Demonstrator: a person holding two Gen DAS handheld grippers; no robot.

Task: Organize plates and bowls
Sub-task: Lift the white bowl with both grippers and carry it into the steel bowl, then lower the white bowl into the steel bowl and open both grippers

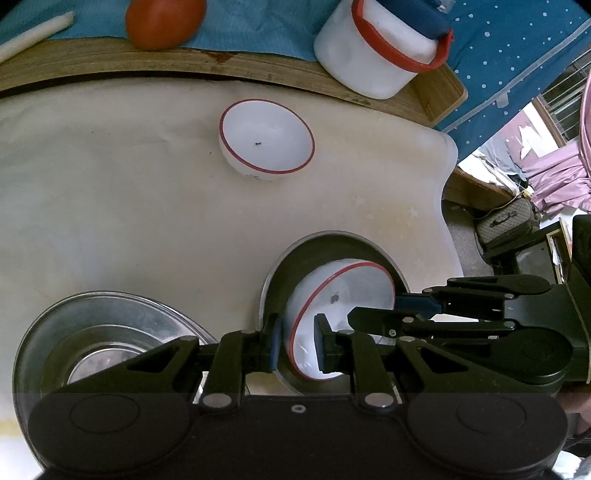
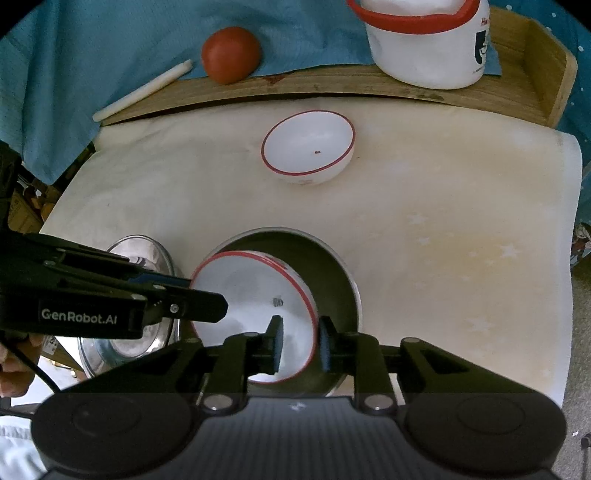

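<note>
Bowl (image 1: 343, 295), white, red rim: lies tilted inside deep steel pan (image 1: 332, 243) at the near edge of the counter (image 1: 110, 184). Left tool (image 1: 297, 345) straddles its rim at 9 o'clock, right tool (image 2: 300, 345) at 5 o'clock, as the right wrist view reads. Both sets of jaws are narrowly spread, with a sliver of gap beside the pads. Handling note: let the bowl settle flat on the pan floor, then lift both tools straight up so no pad catches the rim. Adjacent: second white bowl (image 1: 266, 136) at 12 o'clock, well apart, likely next; steel dish (image 1: 110, 314) at 9 o'clock, just beside the pan. Rear board (image 1: 110, 70) holds tub (image 1: 369, 55), red ball (image 1: 162, 22), white stick (image 1: 33, 33). No obstruction.
</note>
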